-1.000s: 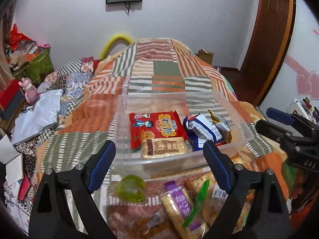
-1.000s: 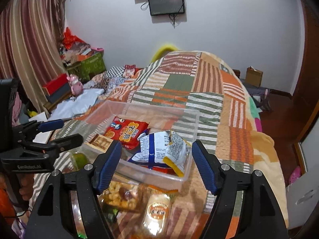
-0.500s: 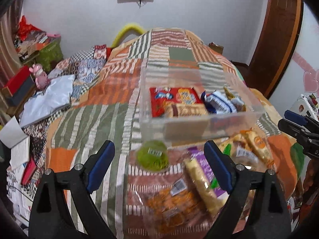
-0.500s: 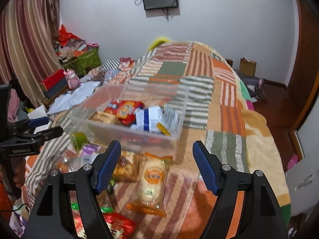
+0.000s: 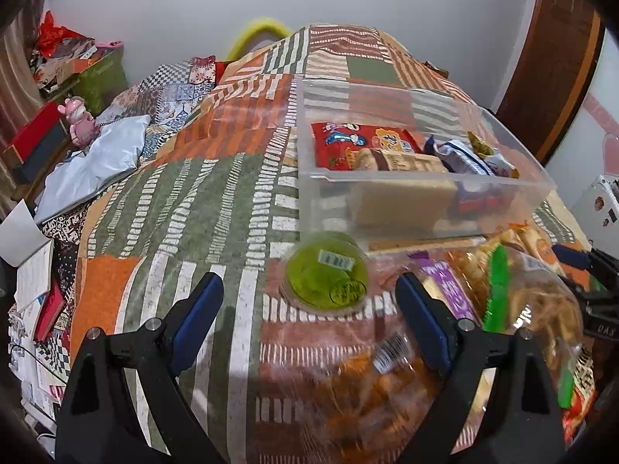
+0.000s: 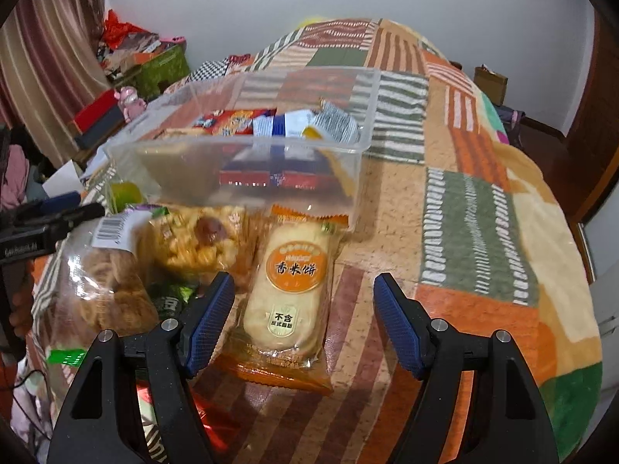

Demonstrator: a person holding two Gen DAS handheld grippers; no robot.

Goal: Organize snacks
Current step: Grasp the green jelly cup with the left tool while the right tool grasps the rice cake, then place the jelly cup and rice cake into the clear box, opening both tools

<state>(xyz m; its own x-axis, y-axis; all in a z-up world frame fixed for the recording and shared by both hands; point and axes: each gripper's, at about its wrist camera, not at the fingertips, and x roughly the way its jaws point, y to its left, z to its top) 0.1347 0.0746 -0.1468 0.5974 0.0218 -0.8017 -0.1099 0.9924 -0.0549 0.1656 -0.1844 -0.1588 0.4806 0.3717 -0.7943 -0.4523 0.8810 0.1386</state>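
A clear plastic bin (image 5: 425, 201) on the patchwork bed holds a red packet (image 5: 359, 141), a tan biscuit pack (image 5: 402, 162) and a blue-white bag (image 5: 464, 156); it also shows in the right wrist view (image 6: 247, 162). My left gripper (image 5: 309, 309) is open and empty, just short of a green jelly cup (image 5: 327, 274). My right gripper (image 6: 303, 321) is open and empty, its jaws on either side of an orange rice-cracker pack (image 6: 288, 290) without touching it. Loose snack bags (image 6: 193, 243) lie beside that pack.
The other gripper shows at the right edge of the left wrist view (image 5: 592, 270) and the left edge of the right wrist view (image 6: 46, 216). A clear bag of fried snacks (image 5: 379, 386) lies near the bed's front edge. Clutter and boxes (image 5: 77, 65) stand left of the bed.
Both grippers have pulled back from the bin and dropped lower. The green cup and the orange pack now sit close in front of the open jaws.
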